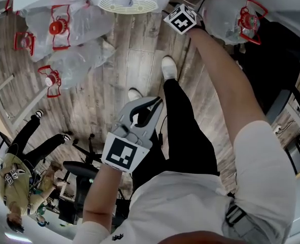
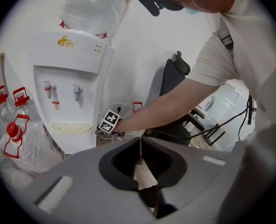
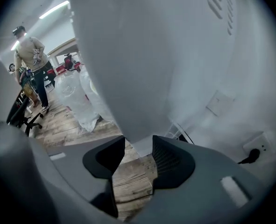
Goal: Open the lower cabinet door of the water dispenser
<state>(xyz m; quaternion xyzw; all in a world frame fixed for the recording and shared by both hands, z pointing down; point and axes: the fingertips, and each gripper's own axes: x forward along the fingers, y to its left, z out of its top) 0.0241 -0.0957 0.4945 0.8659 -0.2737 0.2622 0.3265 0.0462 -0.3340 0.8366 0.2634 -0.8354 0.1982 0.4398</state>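
The white water dispenser (image 2: 72,78) stands against the wall with a clear bottle (image 2: 98,8) on top and a red and a blue tap. Its lower cabinet is hidden behind my left gripper's body in that view. My right gripper (image 3: 138,148) is open down beside the dispenser, and the bottom corner of a white dispenser panel (image 3: 142,78) sits between its jaws, close to the right pad. Its marker cube (image 1: 180,19) shows below the drip tray (image 1: 128,4). My left gripper (image 1: 148,104) hangs back over the floor, shut and empty.
Several empty water bottles (image 1: 63,39) with red handles lie on the wooden floor left of the dispenser, and one more (image 1: 231,11) on the right. A black office chair (image 1: 81,172) and another person (image 1: 18,172) are behind me. A wall socket (image 3: 257,153) is nearby.
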